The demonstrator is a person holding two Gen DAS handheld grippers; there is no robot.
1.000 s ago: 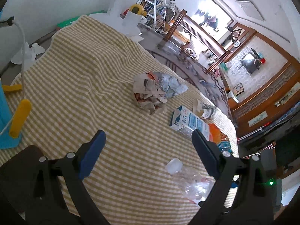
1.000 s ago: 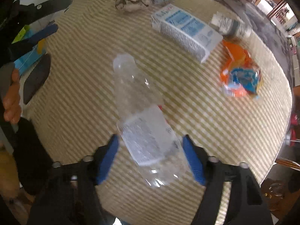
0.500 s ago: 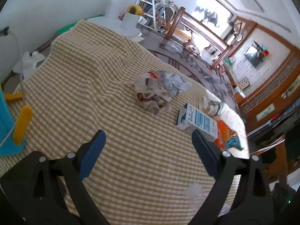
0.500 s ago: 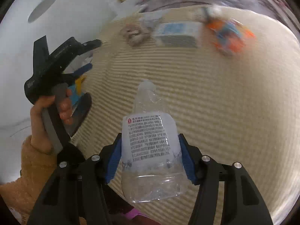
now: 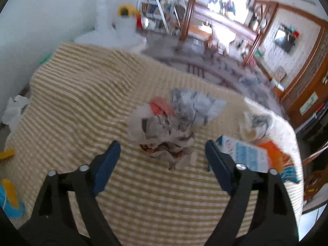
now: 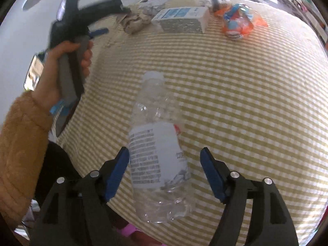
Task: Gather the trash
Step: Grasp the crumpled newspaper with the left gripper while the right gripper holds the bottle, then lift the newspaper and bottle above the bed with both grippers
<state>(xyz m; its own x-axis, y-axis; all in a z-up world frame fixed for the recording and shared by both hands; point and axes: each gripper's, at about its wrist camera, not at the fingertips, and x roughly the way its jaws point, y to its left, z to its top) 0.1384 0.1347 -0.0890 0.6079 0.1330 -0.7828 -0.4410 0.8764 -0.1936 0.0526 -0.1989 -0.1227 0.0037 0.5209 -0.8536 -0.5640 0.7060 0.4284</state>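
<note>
My left gripper [image 5: 162,144] hovers over the checked tablecloth [image 5: 82,94], its jaws closing with nothing between them. Just ahead of its tips lies a crumpled paper wad [image 5: 164,123]. To its right lie a blue-and-white carton [image 5: 244,153], an orange wrapper [image 5: 274,153] and a small crushed cup [image 5: 256,123]. A clear plastic bottle [image 6: 157,143] stands between the opening jaws of my right gripper [image 6: 165,150] at the table's near edge. The left pad is beside its label and the right pad stands apart from it. The right wrist view also shows the left gripper [image 6: 116,20], the carton [image 6: 184,20] and the wrapper [image 6: 237,24].
A hand [image 6: 67,61] in a fuzzy tan sleeve [image 6: 20,143] holds the left gripper. A blue-and-yellow object [image 5: 8,201] sits at the table's left edge. White tissue [image 5: 14,110] lies on the floor. Something pink [image 6: 127,229] shows below the near edge.
The left gripper moved in close to the paper wad and its jaws narrowed. The right gripper squeezed the bottle, carried it toward the table's near edge, then its pads parted from it.
</note>
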